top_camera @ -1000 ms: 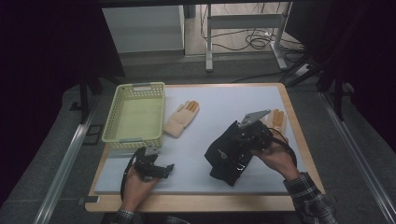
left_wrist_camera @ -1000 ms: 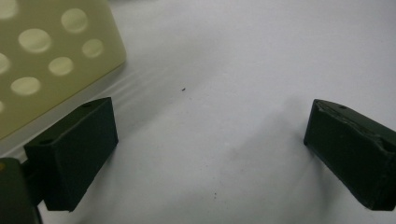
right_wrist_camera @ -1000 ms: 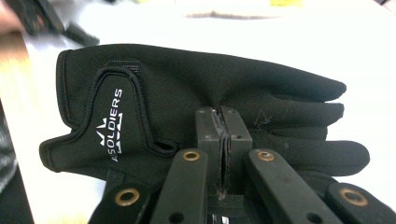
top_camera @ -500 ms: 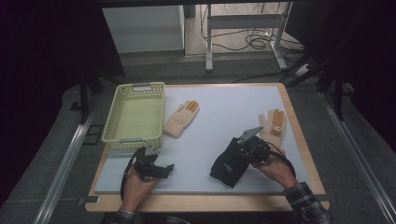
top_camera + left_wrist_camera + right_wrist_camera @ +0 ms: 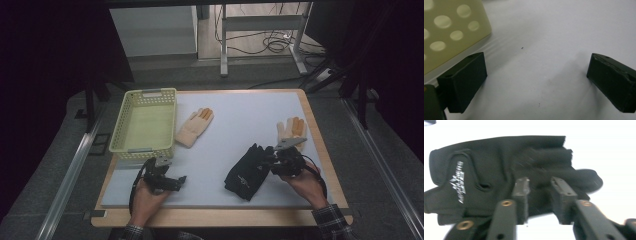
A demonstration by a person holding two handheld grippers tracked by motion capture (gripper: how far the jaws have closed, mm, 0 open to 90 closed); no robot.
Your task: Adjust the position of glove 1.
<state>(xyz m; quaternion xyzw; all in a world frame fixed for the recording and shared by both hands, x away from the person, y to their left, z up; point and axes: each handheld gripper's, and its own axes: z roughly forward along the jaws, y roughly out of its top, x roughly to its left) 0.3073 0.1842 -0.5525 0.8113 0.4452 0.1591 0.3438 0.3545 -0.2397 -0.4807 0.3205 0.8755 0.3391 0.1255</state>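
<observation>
A black glove (image 5: 248, 172) with a white logo lies flat on the white mat (image 5: 240, 112), front right. My right gripper (image 5: 268, 164) sits low at the glove's finger end. In the right gripper view its jaws have just been opening: they stand a little apart, and the pads do not press on the black glove (image 5: 486, 170), which lies just past the right gripper (image 5: 540, 183). My left gripper (image 5: 176, 180) rests at the front left with its jaws wide apart. In the left gripper view the left gripper (image 5: 536, 72) has bare mat between its jaws.
A pale yellow basket (image 5: 125, 120) stands at the mat's left, its corner (image 5: 449, 30) close to my left jaw. One tan glove (image 5: 194, 127) lies beside the basket. Another tan glove (image 5: 291, 129) lies near the right edge, behind my right gripper.
My right hand came down and toward the front edge with the black glove, which now lies flat on the mat. The left hand stayed still.
</observation>
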